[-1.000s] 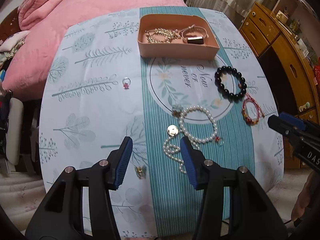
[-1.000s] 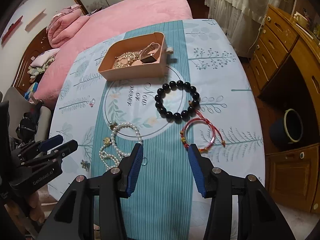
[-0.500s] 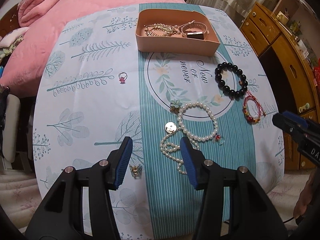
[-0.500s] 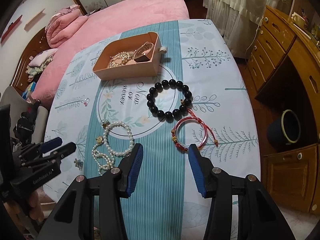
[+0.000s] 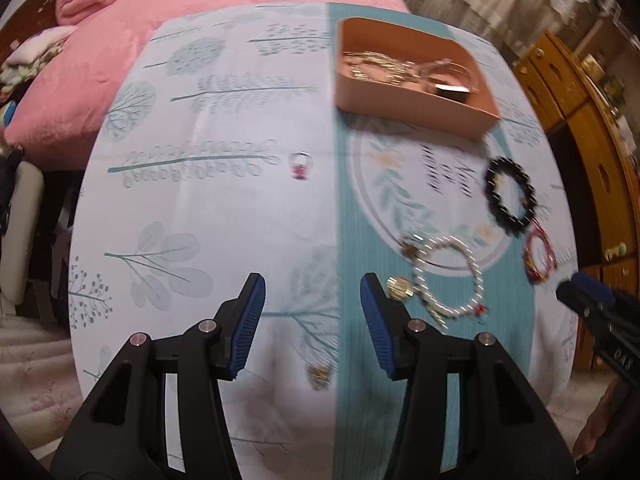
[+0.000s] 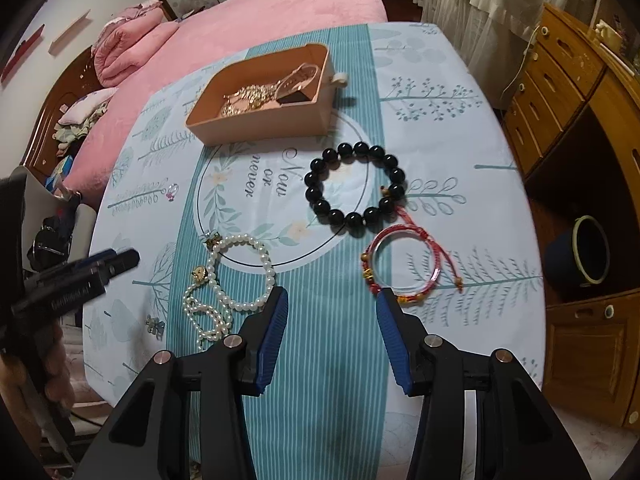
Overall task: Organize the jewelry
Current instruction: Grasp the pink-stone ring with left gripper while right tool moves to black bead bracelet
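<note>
A peach tray (image 6: 256, 128) (image 5: 416, 110) at the far side of the table holds gold chains and a watch. On the cloth lie a black bead bracelet (image 6: 354, 188) (image 5: 510, 196), a red string bracelet (image 6: 404, 264) (image 5: 540, 254), a pearl necklace (image 6: 240, 276) (image 5: 448, 276), a small ring with a pink stone (image 5: 301, 165) (image 6: 172, 191) and a small gold charm (image 5: 320, 374) (image 6: 155, 325). My left gripper (image 5: 312, 312) is open and empty above the cloth, the charm just below and between its fingers. My right gripper (image 6: 332, 316) is open and empty, near the red bracelet.
The table carries a white and teal tablecloth (image 6: 432, 128). A pink bed (image 6: 248, 20) lies behind it. Wooden drawers (image 6: 560, 80) stand to the right, with a dark pot (image 6: 580, 256) on the floor.
My left gripper has swung left, so the jewelry now sits to its right and the view is blurred. My right gripper has moved forward toward the red bracelet.
</note>
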Demonstrator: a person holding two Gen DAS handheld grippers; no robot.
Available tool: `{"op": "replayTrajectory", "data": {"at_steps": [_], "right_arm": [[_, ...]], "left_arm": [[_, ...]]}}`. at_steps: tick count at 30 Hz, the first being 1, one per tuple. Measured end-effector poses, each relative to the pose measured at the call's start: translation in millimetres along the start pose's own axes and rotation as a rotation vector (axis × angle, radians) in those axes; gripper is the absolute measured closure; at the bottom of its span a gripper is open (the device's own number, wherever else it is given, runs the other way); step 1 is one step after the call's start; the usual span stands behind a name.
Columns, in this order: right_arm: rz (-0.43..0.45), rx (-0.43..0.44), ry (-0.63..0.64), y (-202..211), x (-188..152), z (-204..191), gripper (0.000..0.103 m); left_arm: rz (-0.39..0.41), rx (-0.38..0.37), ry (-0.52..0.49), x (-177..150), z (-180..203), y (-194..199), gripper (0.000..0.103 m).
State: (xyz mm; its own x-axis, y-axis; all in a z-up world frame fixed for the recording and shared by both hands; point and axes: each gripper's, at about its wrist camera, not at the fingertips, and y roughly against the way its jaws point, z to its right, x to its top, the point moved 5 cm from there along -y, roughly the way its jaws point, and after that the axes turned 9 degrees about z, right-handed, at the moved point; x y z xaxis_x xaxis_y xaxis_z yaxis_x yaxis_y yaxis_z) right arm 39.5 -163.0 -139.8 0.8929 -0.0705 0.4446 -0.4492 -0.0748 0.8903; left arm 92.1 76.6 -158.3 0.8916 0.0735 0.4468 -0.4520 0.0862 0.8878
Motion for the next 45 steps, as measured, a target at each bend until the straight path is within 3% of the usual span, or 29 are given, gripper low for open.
{"op": "replayTrajectory", "data": {"at_steps": [11,25,33,45], "right_arm": [[0.007,0.003,-0.006,-20,19,-2,0.056],[-0.011,-0.023,0.024,-87,68,-21,0.056],[-0.026,-0.054,0.044,-113,68,-25,0.067],[0.014,-0.088,0.110,-129,69,-33,0.085]], "left_arm": [[0.003,0.002,0.064,21,-38,-22,0.057],[-0.003,-0.026,0.067,48,-26,-63,0.057],[0.009,-0.016,0.063,59,-18,-78,0.057],[0.045,0.049,0.017,67,-3,-95,0.084]]}}
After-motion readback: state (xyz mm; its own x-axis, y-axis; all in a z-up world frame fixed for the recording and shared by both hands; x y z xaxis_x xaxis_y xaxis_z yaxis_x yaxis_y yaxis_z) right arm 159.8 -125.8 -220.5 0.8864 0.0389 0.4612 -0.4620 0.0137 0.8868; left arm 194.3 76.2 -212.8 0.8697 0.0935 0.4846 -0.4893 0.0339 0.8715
